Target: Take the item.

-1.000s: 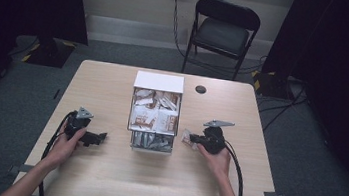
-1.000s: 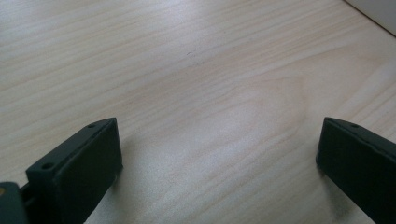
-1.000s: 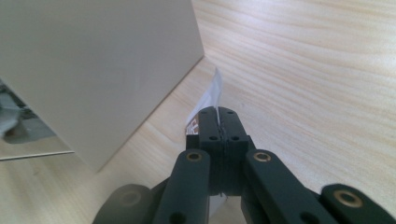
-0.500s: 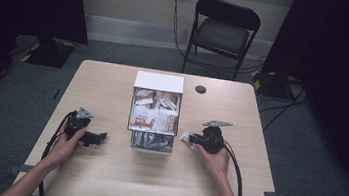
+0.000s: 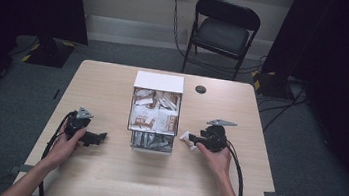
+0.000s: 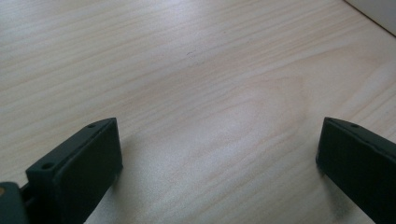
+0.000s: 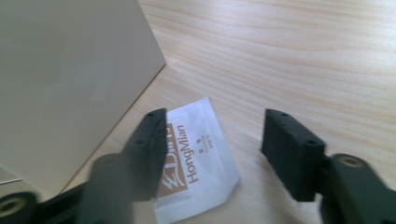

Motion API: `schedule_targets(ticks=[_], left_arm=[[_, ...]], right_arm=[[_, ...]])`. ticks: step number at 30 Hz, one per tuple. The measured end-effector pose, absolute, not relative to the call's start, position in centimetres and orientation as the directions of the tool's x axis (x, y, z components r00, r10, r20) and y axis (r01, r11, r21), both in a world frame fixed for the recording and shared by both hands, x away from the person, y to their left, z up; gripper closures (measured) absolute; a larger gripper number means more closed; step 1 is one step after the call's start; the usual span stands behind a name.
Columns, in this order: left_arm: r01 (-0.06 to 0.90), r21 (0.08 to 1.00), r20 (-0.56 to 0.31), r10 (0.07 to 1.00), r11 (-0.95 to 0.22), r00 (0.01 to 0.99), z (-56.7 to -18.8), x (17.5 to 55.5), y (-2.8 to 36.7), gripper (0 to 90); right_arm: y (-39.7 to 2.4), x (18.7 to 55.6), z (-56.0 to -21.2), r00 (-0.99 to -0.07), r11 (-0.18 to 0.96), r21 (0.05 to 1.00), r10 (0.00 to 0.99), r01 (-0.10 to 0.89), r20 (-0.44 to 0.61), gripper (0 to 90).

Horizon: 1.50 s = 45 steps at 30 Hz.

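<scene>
Sachet (image 7: 198,163), thin, light and floppy, lies flat on the desk (image 5: 102,180) just right of the box (image 5: 155,113), between the just-opened right tongs (image 7: 212,140); best pinched by its raised near edge, while the left tongs (image 6: 215,154) gape empty.

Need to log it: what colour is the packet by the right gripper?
White packet with brown print, clearest in right gripper view.
</scene>
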<state>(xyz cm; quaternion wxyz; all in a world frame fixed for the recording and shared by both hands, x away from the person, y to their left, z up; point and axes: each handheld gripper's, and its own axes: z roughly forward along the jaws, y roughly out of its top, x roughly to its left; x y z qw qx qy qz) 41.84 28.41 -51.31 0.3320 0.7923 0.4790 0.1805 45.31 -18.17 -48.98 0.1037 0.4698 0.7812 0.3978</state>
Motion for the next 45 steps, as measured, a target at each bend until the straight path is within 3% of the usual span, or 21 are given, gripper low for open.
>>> schedule_targets(ticks=[8,12,17,33,45], left_arm=[[0.639,0.699,-0.032,0.879,-0.321,0.476,-51.3,41.8,28.4,0.0],[0.639,0.699,-0.032,0.879,-0.321,0.476,-51.3,41.8,28.4,0.0],[0.639,0.699,-0.032,0.879,-0.320,0.476,-51.3,41.8,28.4,0.0],[0.639,0.699,-0.032,0.879,-0.320,0.476,-51.3,41.8,28.4,0.0],[0.639,0.699,-0.032,0.879,-0.320,0.476,-51.3,41.8,28.4,0.0]], right_arm=[[-18.2,45.2,-48.3,-0.534,0.226,0.718,0.813,0.659,0.234,19.3],[-18.7,44.7,-47.5,-0.513,0.216,0.720,0.829,0.660,0.222,16.2],[-20.0,43.6,-45.9,-0.489,0.173,0.754,0.845,0.634,0.218,15.3],[-22.9,40.4,-43.4,-0.442,0.183,0.751,0.883,0.634,0.158,14.8],[-26.7,38.6,-44.6,-0.313,0.106,0.732,0.937,0.673,0.153,14.9]])
